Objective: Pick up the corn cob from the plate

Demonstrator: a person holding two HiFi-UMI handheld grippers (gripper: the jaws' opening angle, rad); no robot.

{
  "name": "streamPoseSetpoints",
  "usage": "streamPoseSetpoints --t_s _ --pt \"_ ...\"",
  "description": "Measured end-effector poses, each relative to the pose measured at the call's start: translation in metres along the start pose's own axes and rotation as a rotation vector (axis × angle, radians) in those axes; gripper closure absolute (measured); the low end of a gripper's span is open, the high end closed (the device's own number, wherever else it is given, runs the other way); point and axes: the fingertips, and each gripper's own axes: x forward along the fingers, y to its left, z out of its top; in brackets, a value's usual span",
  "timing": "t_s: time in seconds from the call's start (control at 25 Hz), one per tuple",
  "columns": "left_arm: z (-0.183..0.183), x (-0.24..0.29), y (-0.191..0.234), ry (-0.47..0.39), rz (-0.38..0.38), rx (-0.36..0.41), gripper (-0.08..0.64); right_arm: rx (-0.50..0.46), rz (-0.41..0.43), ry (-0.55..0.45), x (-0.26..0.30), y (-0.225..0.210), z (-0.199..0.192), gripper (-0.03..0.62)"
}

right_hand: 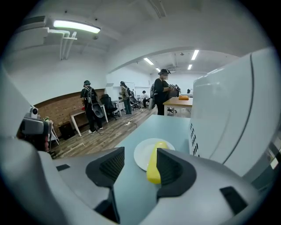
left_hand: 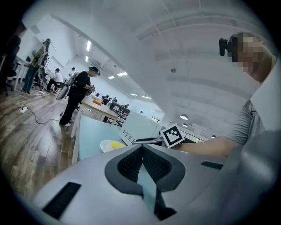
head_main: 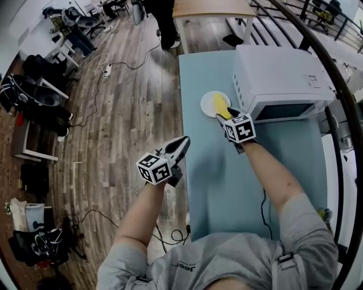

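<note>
Head view: the corn cob lies on the plate, with the right gripper at its near end and the left gripper well apart

Left gripper view: jaws together, empty

Right gripper view: jaws apart, the cob ahead between them, close by the right pad, seemingly untouched. It is probably light, stiff, rounded and apt to roll, so grip across its middle

White microwave on a pale blue table, wooden floor alongside, wooden desk beyond.
</note>
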Motion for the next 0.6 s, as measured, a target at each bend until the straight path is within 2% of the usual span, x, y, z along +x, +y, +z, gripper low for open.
streamPoseSetpoints --t_s 0.2,0.44,0.6 --pt "-0.012 0.025 0.019 0.006 -0.022 -0.041 0.541 -0.002 -0.036 0.036 0.036 -0.012 -0.001 0.33" --pt "-0.031 0.059 0.03 0.032 -0.059 -0.051 0.541 0.051 -0.097 0.07 0.066 -0.037 -0.011 0.292" --pt "-0.039 0.075 0.04 0.037 -0.076 -0.053 0.541 0.053 -0.114 0.098 0.084 -0.046 -0.022 0.274"
